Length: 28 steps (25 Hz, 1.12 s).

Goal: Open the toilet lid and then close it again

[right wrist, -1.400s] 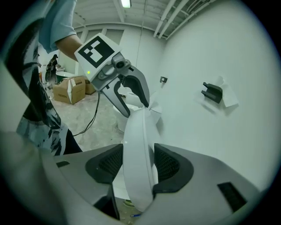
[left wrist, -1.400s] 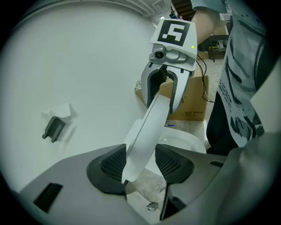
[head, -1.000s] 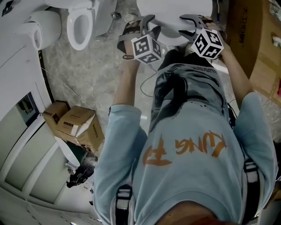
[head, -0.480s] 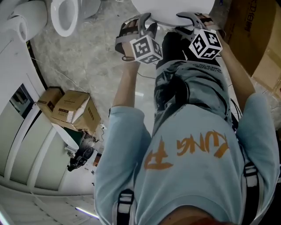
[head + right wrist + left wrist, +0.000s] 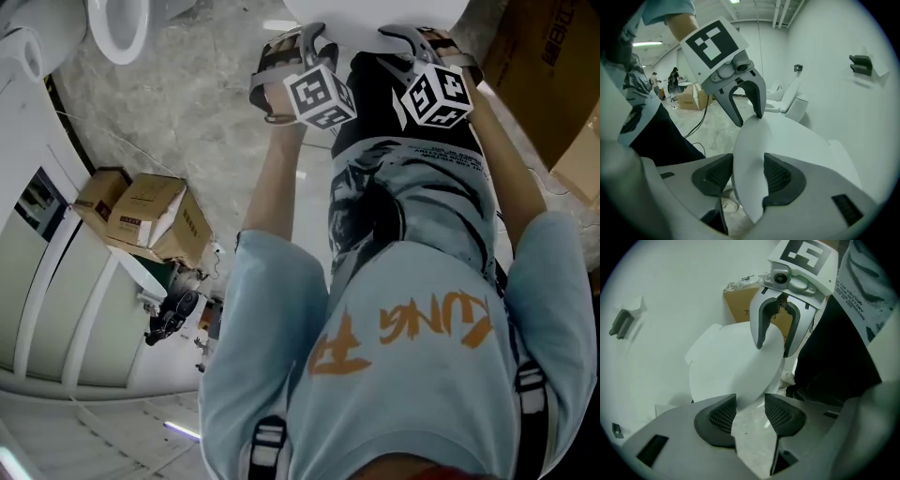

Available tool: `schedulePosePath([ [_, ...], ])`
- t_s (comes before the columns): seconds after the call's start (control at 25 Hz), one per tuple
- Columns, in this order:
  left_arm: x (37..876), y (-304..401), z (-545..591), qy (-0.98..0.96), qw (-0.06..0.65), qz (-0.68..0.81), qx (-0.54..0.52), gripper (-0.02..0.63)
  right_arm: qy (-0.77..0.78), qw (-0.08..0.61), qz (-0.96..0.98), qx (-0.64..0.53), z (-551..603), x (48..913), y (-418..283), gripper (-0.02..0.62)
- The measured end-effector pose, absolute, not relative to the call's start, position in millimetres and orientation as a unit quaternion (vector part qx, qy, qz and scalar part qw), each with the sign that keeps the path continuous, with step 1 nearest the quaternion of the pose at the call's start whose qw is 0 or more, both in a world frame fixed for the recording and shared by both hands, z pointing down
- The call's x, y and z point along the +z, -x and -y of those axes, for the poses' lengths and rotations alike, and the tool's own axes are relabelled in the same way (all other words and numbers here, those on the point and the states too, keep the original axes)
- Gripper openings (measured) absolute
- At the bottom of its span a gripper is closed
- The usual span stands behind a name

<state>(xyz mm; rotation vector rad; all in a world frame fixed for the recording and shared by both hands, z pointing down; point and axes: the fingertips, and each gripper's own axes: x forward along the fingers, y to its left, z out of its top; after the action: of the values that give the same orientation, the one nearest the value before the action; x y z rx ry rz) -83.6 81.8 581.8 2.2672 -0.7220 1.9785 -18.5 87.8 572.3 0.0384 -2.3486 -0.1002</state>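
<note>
White glossy toilet lid (image 5: 787, 140); grey left gripper (image 5: 750, 416) and grey right gripper (image 5: 748, 176), each with black mesh-patterned pads (image 5: 778, 177) and black-and-white square-marker cube (image 5: 321, 96); pale blue shirt (image 5: 403, 412), orange lettering; brown cardboard boxes (image 5: 141, 211); mottled grey floor (image 5: 187, 103).

two cardboard boxes (image 5: 141, 217) on grey floor (image 5: 187, 112), second toilet (image 5: 114, 26), dark wall bracket (image 5: 861, 63)

light: bright, even | shadows: soft | edges: fisheye-warped, black corners (both gripper views) | focus: mostly sharp
</note>
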Motion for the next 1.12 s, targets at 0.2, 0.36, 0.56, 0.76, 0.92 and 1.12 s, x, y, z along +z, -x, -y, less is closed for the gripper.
schedulePosePath([
  [0.2,614,91,-94,-0.728,0.045,0.218,0.649,0.193,-0.014,0.39,0.92,-0.037,-100,604,25,0.221],
  [0.36,642,96,-100,-0.725,0.056,0.201,0.656,0.19,-0.005,0.397,0.917,-0.045,-106,632,29,0.222],
  [0.56,677,101,-113,-0.722,0.071,0.181,0.664,0.19,-0.002,0.408,0.912,-0.032,-117,664,33,0.221],
  [0.76,715,101,-118,-0.722,0.08,0.18,0.663,0.193,0.011,0.424,0.905,-0.036,-122,702,33,0.221],
  [0.92,731,100,-114,-0.723,0.086,0.165,0.665,0.192,0.008,0.438,0.898,-0.033,-118,718,32,0.221],
  [1.12,761,100,-115,-0.724,0.096,0.166,0.662,0.192,0.014,0.449,0.893,-0.015,-119,747,33,0.218],
])
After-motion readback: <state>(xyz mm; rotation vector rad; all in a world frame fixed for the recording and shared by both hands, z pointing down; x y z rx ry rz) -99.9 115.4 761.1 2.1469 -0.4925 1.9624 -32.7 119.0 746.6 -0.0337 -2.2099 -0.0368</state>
